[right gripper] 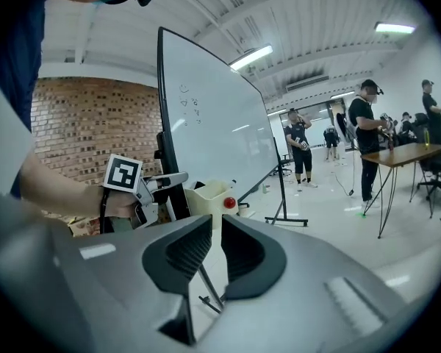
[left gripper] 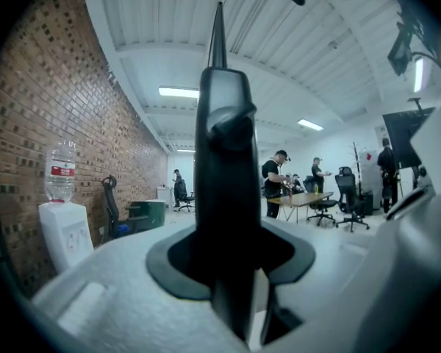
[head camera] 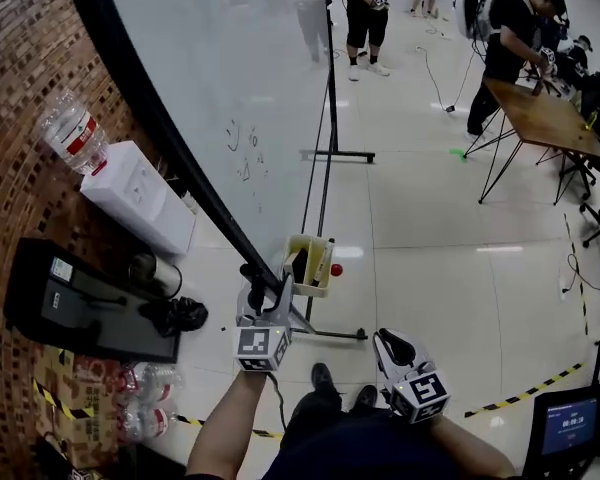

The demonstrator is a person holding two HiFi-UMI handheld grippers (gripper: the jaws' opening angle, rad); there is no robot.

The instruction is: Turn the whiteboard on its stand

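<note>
The big whiteboard [head camera: 230,88] stands tilted on its black wheeled stand [head camera: 337,154], with faint scribbles on its face. My left gripper [head camera: 260,288] is shut on the board's black edge frame [head camera: 180,158] near its lower corner. In the left gripper view that frame [left gripper: 224,160] rises straight up between the jaws. My right gripper [head camera: 390,346] hangs lower right, apart from the board, jaws nearly together with nothing between them. From the right gripper view [right gripper: 217,245] I see the whiteboard [right gripper: 213,116] and the left gripper [right gripper: 143,190] on its edge.
A beige tray [head camera: 310,263] with a red ball [head camera: 336,269] hangs at the board's corner. A water dispenser [head camera: 135,196] and a black machine [head camera: 80,303] stand by the brick wall. Several people and a wooden table [head camera: 545,118] are far right. Striped floor tape [head camera: 525,393] lies near my feet.
</note>
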